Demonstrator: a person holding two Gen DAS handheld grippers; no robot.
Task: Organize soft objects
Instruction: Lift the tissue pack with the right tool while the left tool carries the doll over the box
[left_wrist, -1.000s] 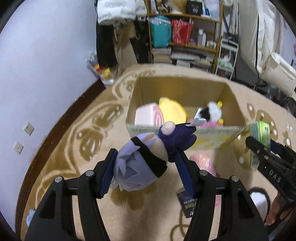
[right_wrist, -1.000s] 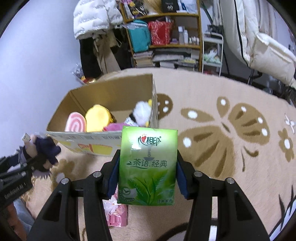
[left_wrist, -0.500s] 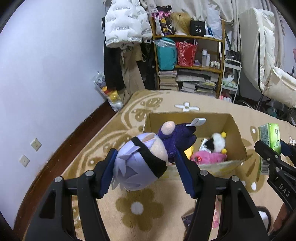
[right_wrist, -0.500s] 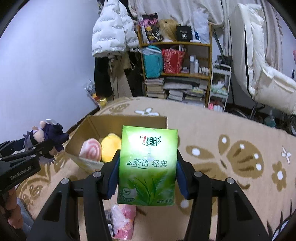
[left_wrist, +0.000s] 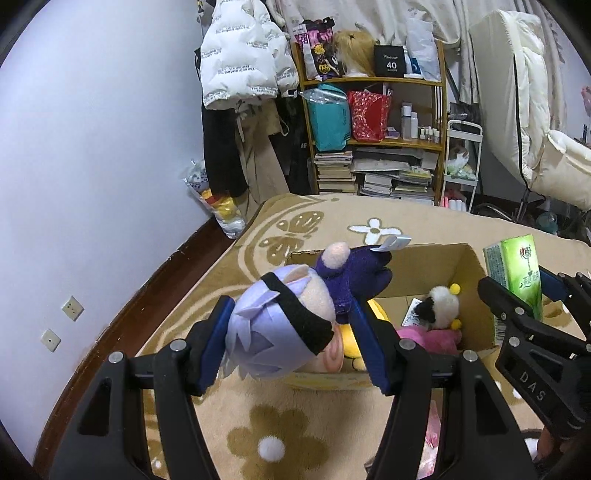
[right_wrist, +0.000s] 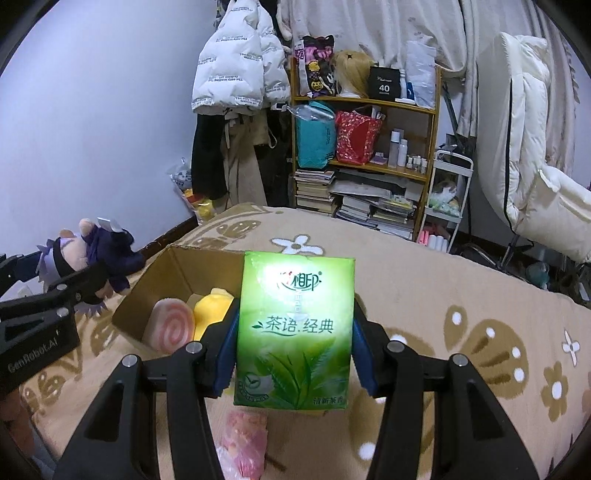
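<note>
My left gripper (left_wrist: 291, 332) is shut on a plush doll (left_wrist: 284, 328) with lilac hair, a black blindfold and a dark purple body, held above the near edge of an open cardboard box (left_wrist: 469, 266). My right gripper (right_wrist: 293, 347) is shut on a green tissue pack (right_wrist: 295, 328), held above the carpet beside the box (right_wrist: 173, 269). In the box lie a pink swirl plush (right_wrist: 170, 328), a yellow plush (right_wrist: 212, 310) and a black-and-white plush (left_wrist: 439, 306). The doll also shows at the left of the right wrist view (right_wrist: 92, 258), the pack at the right of the left wrist view (left_wrist: 521, 273).
A beige patterned carpet (right_wrist: 461, 295) covers the floor. A pink wrapped packet (right_wrist: 243, 439) lies on it under the right gripper. A crowded bookshelf (right_wrist: 365, 147), hanging coats (right_wrist: 236, 110) and a white chair (right_wrist: 535, 166) stand at the back. A wall (left_wrist: 92, 166) is on the left.
Both grippers have risen and tilted up with their loads, so the box sits lower and farther in view and more of the room shows. The grips have not changed.
</note>
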